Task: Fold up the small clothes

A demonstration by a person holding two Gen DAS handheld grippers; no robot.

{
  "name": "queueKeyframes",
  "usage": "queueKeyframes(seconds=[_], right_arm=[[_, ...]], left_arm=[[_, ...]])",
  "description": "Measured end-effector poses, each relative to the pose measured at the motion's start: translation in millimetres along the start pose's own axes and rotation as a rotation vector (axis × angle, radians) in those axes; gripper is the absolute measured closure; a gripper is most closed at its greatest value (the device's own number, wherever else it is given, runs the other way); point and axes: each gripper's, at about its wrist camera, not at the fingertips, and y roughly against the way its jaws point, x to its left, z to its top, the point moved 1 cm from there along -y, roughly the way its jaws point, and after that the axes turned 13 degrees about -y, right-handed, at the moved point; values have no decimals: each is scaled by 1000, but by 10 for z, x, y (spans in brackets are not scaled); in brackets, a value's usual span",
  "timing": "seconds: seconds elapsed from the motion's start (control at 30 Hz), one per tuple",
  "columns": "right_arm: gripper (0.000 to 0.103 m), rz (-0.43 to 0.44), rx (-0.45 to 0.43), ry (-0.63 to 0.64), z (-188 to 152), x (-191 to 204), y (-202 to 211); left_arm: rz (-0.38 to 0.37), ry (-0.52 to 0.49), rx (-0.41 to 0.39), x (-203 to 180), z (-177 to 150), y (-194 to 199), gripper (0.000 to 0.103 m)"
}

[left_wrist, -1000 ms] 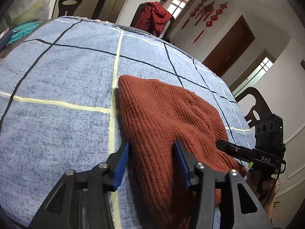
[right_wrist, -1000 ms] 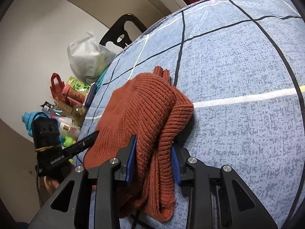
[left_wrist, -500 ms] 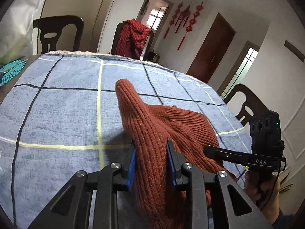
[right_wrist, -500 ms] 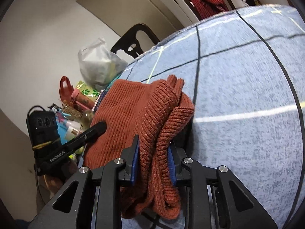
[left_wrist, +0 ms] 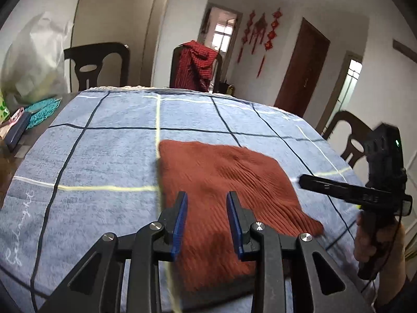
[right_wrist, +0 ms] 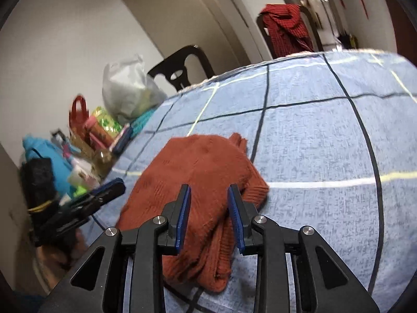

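White cursive lettering is stitched along the edge of the blue checked cloth (left_wrist: pixel 78 161), off to the left of the left gripper (left_wrist: pixel 207 221) and running toward the near edge; it is too slanted and blurred to read with any certainty. The right gripper (left_wrist: pixel 338 187), seen to the right of those tongs, carries pale marks on the side of its black bar, smeared past reading. Nothing else shows legible text, labels or numbers.
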Motion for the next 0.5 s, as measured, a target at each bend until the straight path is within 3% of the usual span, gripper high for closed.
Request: queueKeyframes(seconds=[0.1, 0.17, 0.33, 0.5], right_arm=[[77, -24, 47, 70, -151, 59, -106], [78, -93, 72, 109, -238, 22, -201], [79, -113, 34, 138, -277, 46, -13], [94, -73, 32, 188, -426, 183, 112]], left_arm=[[3, -33, 30, -74, -85, -88, 70], [16, -36, 58, -74, -159, -140, 70], [26, -38, 35, -134, -140, 22, 70], [49, -20, 58, -163, -252, 68, 70]])
